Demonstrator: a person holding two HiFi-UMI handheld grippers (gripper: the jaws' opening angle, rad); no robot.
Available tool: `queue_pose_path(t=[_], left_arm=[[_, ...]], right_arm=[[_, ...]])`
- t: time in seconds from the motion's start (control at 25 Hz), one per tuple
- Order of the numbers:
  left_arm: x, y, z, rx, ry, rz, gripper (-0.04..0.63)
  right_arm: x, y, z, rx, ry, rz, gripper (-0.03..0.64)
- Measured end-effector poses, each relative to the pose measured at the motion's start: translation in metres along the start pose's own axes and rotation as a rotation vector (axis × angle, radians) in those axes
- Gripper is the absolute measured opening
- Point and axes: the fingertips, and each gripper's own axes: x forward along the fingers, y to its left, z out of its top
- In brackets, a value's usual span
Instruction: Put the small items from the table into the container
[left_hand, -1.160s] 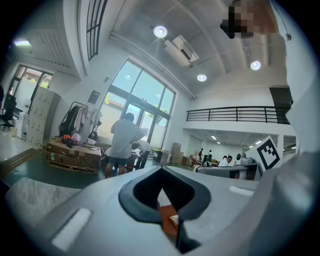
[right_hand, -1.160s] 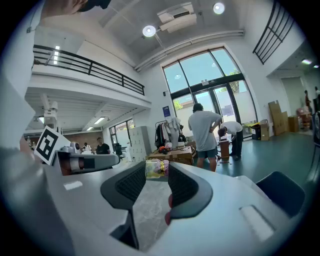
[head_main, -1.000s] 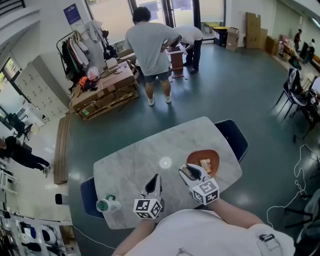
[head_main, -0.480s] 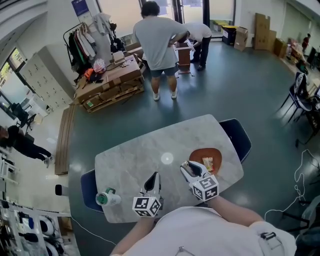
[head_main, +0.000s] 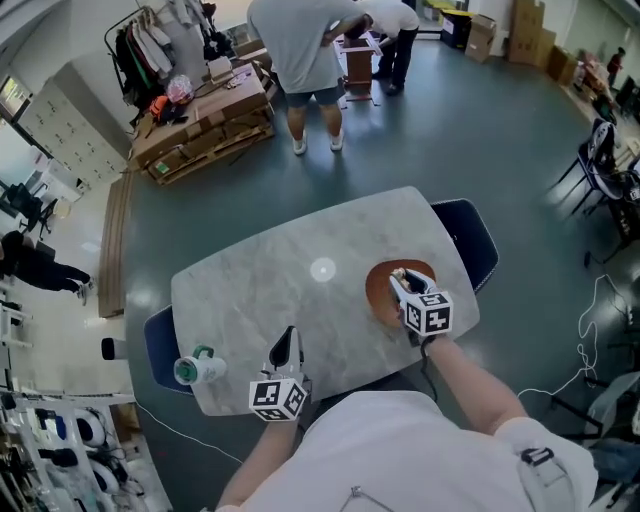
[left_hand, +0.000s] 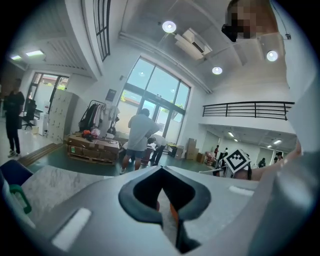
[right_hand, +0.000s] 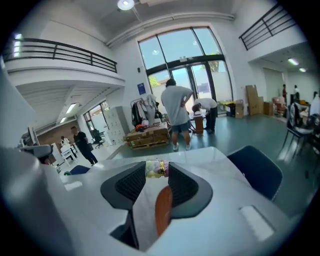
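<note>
My right gripper (head_main: 399, 281) hangs over the orange bowl (head_main: 377, 291) at the right end of the marble table (head_main: 260, 290). It is shut on a small yellowish wrapped packet (right_hand: 156, 169), pinched at its fingertips (right_hand: 176, 176). Through the jaws in the right gripper view I see the bowl (right_hand: 163, 210) just below. My left gripper (head_main: 288, 337) sits low over the table's near edge, shut with nothing in it; in the left gripper view (left_hand: 161, 170) its tips meet. What lies inside the bowl is hidden by the right gripper.
A clear bottle with a green cap (head_main: 195, 369) lies on its side at the table's near left corner. Blue chairs stand at the right end (head_main: 470, 240) and the left end (head_main: 155, 345). Two people (head_main: 300, 50) stand beyond the table by stacked cardboard (head_main: 200, 125).
My right gripper has gone from the table in front of the bowl to above the bowl, carrying the packet. The left gripper has sunk slightly. The head view has tilted.
</note>
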Motion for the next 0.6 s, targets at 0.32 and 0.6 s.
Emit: queue_pose_path(t=[0.32, 0.6], left_arm=[[-0.033, 0.006, -0.051, -0.073, 0.081, 0.133, 0.003], [-0.062, 0.019, -0.080, -0.145, 0.121, 0.274, 0.003]], right_arm=[[0.033, -0.094, -0.151, 0.009, 0.553, -0.026, 0.170], [0.092, -0.073, -0.185, -0.287, 0.666, 0.071, 0.170]])
